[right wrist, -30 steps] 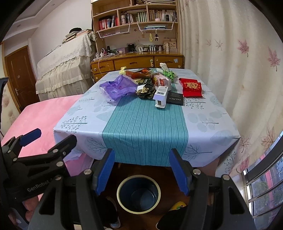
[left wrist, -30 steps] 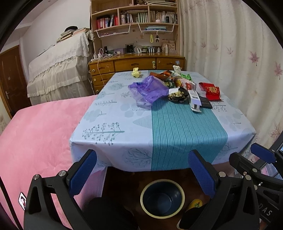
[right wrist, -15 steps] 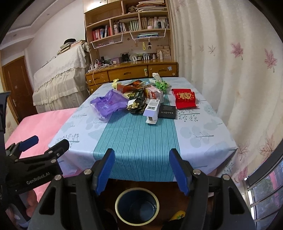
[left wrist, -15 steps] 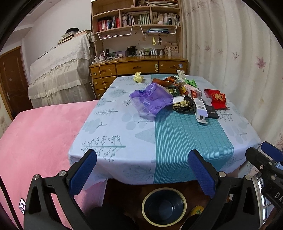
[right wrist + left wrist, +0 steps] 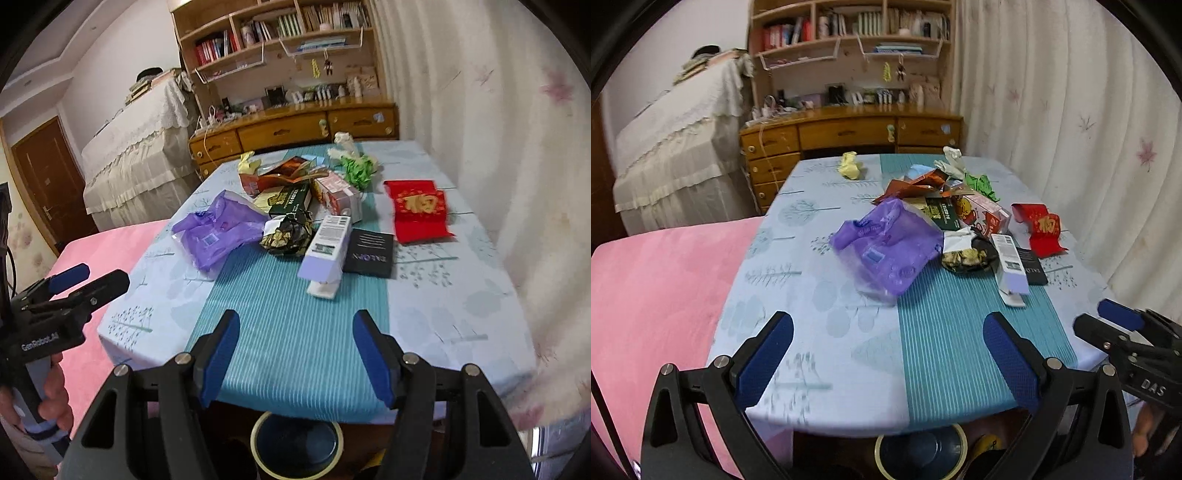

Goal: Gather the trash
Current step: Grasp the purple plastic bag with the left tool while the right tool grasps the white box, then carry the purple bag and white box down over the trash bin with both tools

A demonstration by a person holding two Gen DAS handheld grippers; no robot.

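Trash lies on the table (image 5: 827, 317): a purple plastic bag (image 5: 890, 247) (image 5: 218, 230), a dark crumpled wrapper (image 5: 966, 256) (image 5: 288, 232), a white and lilac box (image 5: 1010, 269) (image 5: 327, 251), a black booklet (image 5: 369, 253), a red envelope (image 5: 1041, 229) (image 5: 419, 210), cartons and crumpled paper further back. My left gripper (image 5: 888, 360) is open and empty above the table's near edge. My right gripper (image 5: 295, 356) is open and empty, also above the near edge. A dark blue bin (image 5: 921, 452) (image 5: 297, 445) stands on the floor under the table edge.
A pink bed (image 5: 653, 295) lies to the left of the table. A wooden desk with drawers and bookshelves (image 5: 849, 133) stands behind it. A curtain (image 5: 1071, 129) hangs along the right side. A covered piano (image 5: 679, 144) stands at the back left.
Both grippers have moved up and forward over the table's near edge. The trash looks closer and the bin has slid to the bottom of both views. Both stay open.
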